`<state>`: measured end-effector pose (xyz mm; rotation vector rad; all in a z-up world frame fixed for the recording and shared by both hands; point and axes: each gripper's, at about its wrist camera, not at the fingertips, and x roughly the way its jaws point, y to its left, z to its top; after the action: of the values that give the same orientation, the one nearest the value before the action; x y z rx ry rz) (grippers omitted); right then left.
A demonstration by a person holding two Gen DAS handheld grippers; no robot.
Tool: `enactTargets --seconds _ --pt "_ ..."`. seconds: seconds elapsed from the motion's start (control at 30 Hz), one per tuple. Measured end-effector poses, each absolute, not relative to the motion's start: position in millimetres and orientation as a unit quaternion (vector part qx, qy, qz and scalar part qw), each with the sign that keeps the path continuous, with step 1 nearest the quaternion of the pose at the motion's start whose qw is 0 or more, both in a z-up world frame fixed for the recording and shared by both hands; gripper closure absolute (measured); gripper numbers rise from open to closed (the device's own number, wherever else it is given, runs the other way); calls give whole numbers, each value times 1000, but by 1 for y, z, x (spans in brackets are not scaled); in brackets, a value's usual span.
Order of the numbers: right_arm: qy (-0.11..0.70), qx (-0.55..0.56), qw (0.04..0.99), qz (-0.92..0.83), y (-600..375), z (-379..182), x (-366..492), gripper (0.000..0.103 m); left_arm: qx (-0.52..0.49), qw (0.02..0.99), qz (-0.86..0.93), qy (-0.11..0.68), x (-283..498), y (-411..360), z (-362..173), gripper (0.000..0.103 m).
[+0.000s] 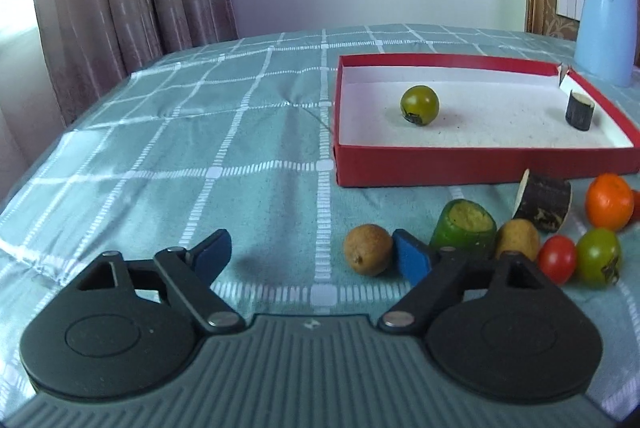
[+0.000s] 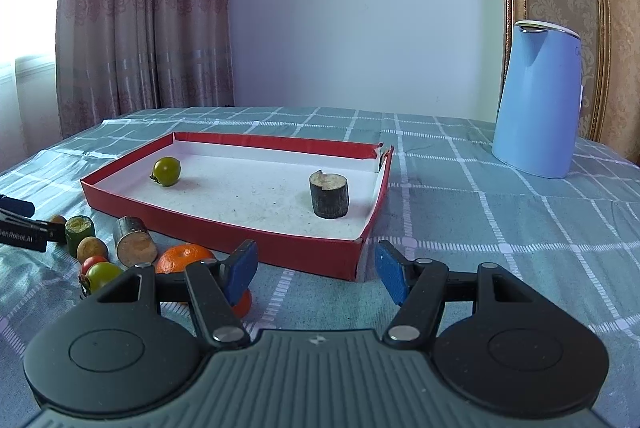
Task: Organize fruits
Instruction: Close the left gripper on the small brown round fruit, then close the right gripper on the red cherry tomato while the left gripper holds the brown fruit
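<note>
A shallow box [image 2: 224, 232] is set on the bed [image 1: 160, 156], with a kettle [image 2: 536, 100] behind its right end. Inside, a round fruit [image 2: 166, 171] lies toward the left wall and a cut stem piece [image 2: 329, 196] near the right corner. More fruits [image 1: 560, 228] are clustered before its front wall.

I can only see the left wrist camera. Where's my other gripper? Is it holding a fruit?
Observer: No. The right gripper is open and empty.
Operator: What's it near?
Observer: It hovers just before the near right corner of the red box.
Operator: Is any fruit hiding from me?
Observer: A small red fruit lies half behind one of its fingers, by the orange. Your view shows only a sliver of it.
</note>
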<state>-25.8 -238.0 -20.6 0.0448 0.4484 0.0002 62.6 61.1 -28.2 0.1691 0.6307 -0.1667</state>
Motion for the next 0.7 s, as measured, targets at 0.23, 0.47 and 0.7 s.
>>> enactTargets --seconds 0.23,0.47,0.7 --pt "221 23 975 6 -238 -20 -27 39 83 942 -125 299 56 54 -28 60" --pt "226 25 974 8 -239 -21 -25 39 76 943 -133 296 54 51 -30 71" --pt "236 12 971 24 -232 -21 -25 44 56 943 -138 299 56 57 -30 71"
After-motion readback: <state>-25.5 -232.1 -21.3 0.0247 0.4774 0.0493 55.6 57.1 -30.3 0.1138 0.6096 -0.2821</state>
